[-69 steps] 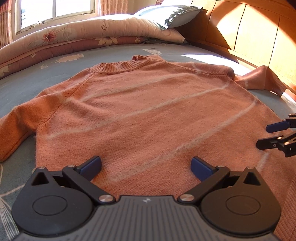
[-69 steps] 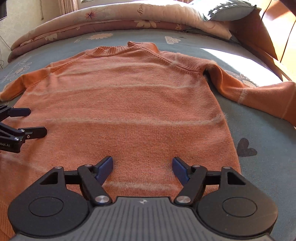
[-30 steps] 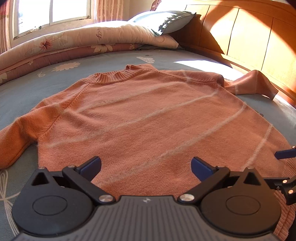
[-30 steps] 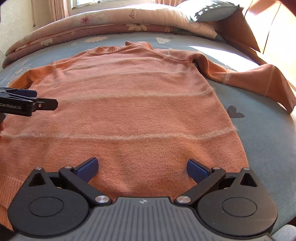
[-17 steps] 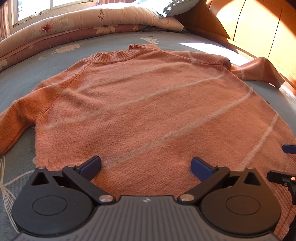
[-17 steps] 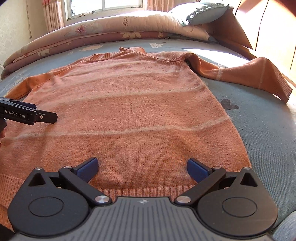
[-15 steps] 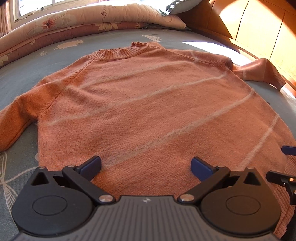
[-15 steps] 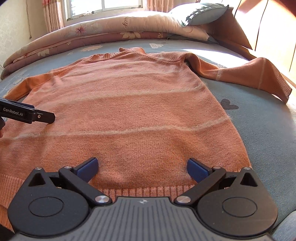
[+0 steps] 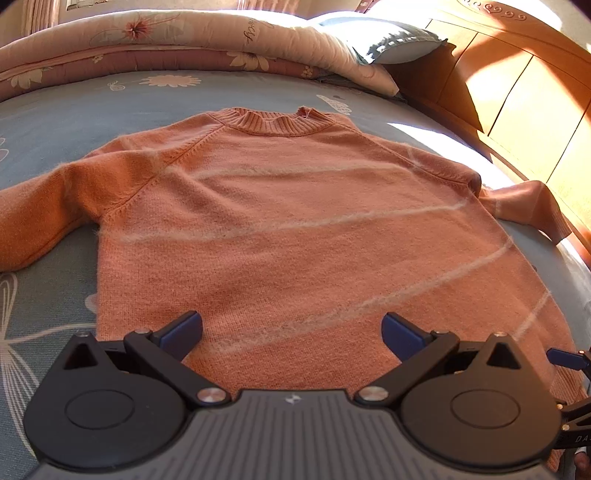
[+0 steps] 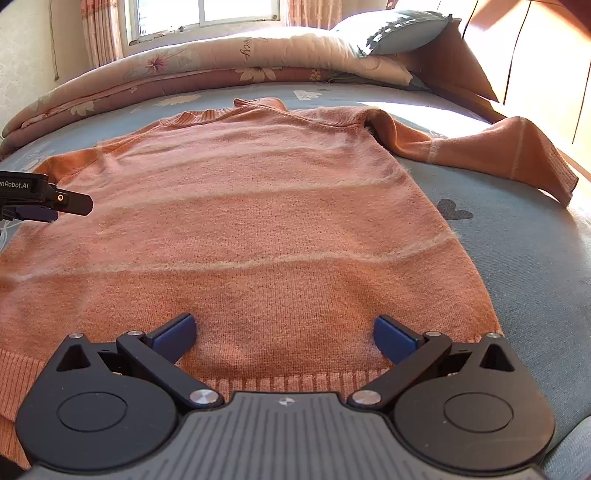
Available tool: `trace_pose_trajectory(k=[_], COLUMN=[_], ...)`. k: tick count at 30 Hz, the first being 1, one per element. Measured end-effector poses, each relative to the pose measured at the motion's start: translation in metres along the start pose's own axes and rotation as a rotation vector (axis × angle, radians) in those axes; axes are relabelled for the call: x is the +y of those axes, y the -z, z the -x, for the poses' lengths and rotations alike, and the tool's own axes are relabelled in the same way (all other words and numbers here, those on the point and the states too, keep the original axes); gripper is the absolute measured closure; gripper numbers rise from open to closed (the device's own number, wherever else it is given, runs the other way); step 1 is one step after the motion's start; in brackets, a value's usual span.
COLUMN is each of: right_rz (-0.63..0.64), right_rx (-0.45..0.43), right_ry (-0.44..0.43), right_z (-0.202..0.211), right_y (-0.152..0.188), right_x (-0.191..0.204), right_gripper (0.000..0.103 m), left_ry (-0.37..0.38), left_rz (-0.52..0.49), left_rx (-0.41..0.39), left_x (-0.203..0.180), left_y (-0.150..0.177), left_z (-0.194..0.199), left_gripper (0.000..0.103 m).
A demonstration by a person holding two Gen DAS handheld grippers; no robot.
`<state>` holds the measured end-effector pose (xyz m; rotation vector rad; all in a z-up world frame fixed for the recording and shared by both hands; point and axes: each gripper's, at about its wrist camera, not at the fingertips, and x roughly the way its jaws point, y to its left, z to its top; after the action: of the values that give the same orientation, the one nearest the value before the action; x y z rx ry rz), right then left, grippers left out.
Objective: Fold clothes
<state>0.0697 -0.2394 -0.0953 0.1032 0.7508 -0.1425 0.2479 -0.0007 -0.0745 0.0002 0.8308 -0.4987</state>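
**Orange sweater laid flat, both grippers spread above the hem**

Sunlit bed (image 9: pixel 55 122), grey-blue floral sheet, and an orange sweater (image 9: pixel 295 236) is seen spread flat across the middle, collar toward the far edge where a folded quilt (image 10: pixel 207 62) and a pillow (image 10: pixel 399 33) are piled. One sleeve is stretched out to the bed's right edge beside the wooden headboard (image 9: pixel 524 96). The left hand-held gripper (image 9: pixel 291 328) is held over the lower body of the sweater, jaws wide apart, nothing grasped. The right hand-held gripper (image 10: pixel 284 330) is poised just above the ribbed hem at the near edge, likewise released, nothing between its blue pads (image 10: pixel 173 334).
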Motion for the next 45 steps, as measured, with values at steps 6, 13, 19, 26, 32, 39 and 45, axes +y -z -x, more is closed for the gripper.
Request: trace_pose_trajectory(k=[6, 13, 19, 26, 32, 39, 45], right_rz=[0.001, 0.002, 0.003, 0.01, 0.164, 0.222, 0.277], right_rx=[0.005, -0.007, -0.019, 0.0, -0.044, 0.016, 0.022], right_ry=[0.008, 0.012, 0.014, -0.002, -0.107, -0.111, -0.097], right_z=[0.0, 0.0, 0.001, 0.007, 0.014, 0.001, 0.02], right_y=[-0.001, 0.001, 0.003, -0.007, -0.018, -0.009, 0.005], right_x=[0.001, 0.003, 0.003, 0.011, 0.05, 0.07, 0.071], right_gripper=[0.0, 0.0, 0.0, 0.0, 0.0, 0.0, 0.0], left_ry=[-0.089, -0.139, 0.022, 0.015, -0.014, -0.025, -0.035], left_rz=[-0.013, 0.016, 0.134, 0.127, 0.085, 0.072, 0.064], left_rx=[-0.009, -0.023, -0.106, -0.058, -0.048, -0.044, -0.048], left_x=[0.007, 0.023, 0.042, 0.037, 0.032, 0.031, 0.028], left_y=[0.0, -0.005, -0.011, -0.009, -0.005, -0.005, -0.005], left_z=[-0.002, 0.001, 0.018, 0.006, 0.003, 0.003, 0.005], left_gripper=[0.001, 0.001, 0.001, 0.001, 0.001, 0.001, 0.001])
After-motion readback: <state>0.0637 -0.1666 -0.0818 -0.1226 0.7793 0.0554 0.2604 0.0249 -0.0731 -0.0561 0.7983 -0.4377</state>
